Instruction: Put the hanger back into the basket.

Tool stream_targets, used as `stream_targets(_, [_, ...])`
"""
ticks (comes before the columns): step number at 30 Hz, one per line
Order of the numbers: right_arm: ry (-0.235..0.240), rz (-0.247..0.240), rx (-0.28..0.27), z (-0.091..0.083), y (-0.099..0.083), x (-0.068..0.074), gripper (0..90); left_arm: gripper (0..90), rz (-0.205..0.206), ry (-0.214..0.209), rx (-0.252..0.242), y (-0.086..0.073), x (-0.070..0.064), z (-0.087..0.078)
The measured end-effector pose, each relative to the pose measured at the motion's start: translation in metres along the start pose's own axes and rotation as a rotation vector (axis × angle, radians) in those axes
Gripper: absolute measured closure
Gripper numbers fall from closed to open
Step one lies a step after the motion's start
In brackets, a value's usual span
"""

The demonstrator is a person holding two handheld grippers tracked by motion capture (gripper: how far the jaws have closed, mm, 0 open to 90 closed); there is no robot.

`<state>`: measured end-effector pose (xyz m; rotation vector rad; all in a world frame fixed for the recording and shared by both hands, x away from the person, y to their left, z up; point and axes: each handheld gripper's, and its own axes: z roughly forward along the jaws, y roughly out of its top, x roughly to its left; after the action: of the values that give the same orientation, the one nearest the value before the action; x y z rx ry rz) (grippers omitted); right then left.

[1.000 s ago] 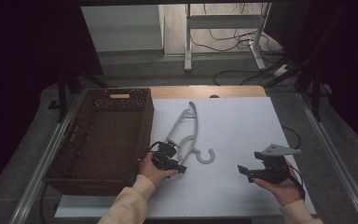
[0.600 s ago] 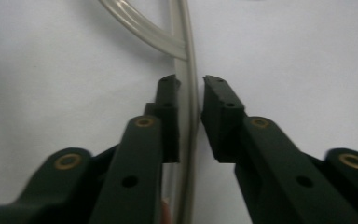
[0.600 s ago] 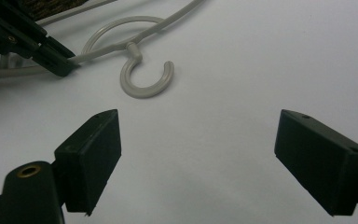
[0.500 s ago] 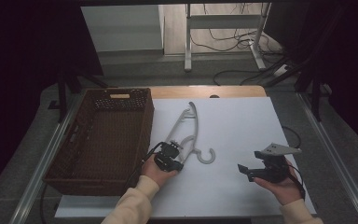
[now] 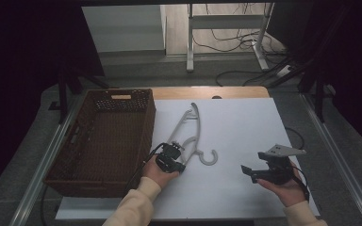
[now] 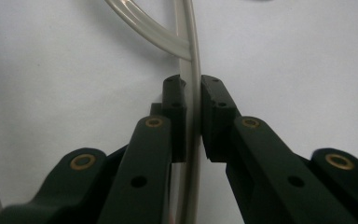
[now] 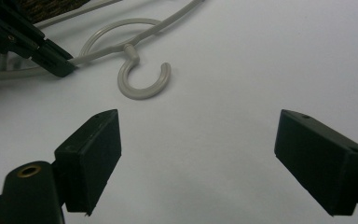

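Worktop [image 5: 245, 127]: white surface, wooden strip along the far edge. Brown wicker basket [image 5: 104, 136] sits on its left part. Pale plastic hanger [image 5: 191, 134] lies flat just right of the basket, hook [image 7: 142, 79] pointing away from the basket.

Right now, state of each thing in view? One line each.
left gripper: shut on the hanger, fingers pinching one thin arm of it.
right gripper: open, nothing between its fingers, held over bare table.
hanger: lying flat on the white table, hook pointing toward the person.
basket: upright at the table's left; no contents visible inside.
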<state>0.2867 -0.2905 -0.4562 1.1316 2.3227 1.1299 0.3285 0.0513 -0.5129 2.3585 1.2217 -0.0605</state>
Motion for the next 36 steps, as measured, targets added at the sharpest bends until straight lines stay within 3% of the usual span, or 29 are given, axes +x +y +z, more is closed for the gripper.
stream_targets(4, [-0.002, 0.001, -0.001, -0.001, 0.000, -0.001, 14.9, 81.3, 0.000, -0.002, -0.008, 0.000, 0.000, 0.000])
stream_targets(9, [-0.026, 0.012, -0.032, -0.005, 0.000, -0.004, 15.5, 81.4, 0.007, -0.036, -0.046, 0.003, -0.002, -0.008])
stream_targets(14, [-0.034, 0.033, -0.040, -0.008, -0.002, -0.010, 15.5, 81.4, 0.045, -0.060, -0.093, 0.008, -0.010, -0.025])
stream_targets(26, [-0.050, 0.051, -0.045, -0.011, -0.003, -0.014, 15.6, 81.4, 0.056, -0.115, -0.221, 0.014, -0.021, -0.056])
stream_targets(36, [-0.056, 0.057, -0.048, -0.012, -0.004, -0.016, 15.4, 81.4, 0.086, -0.186, -0.283, 0.019, -0.032, -0.082])
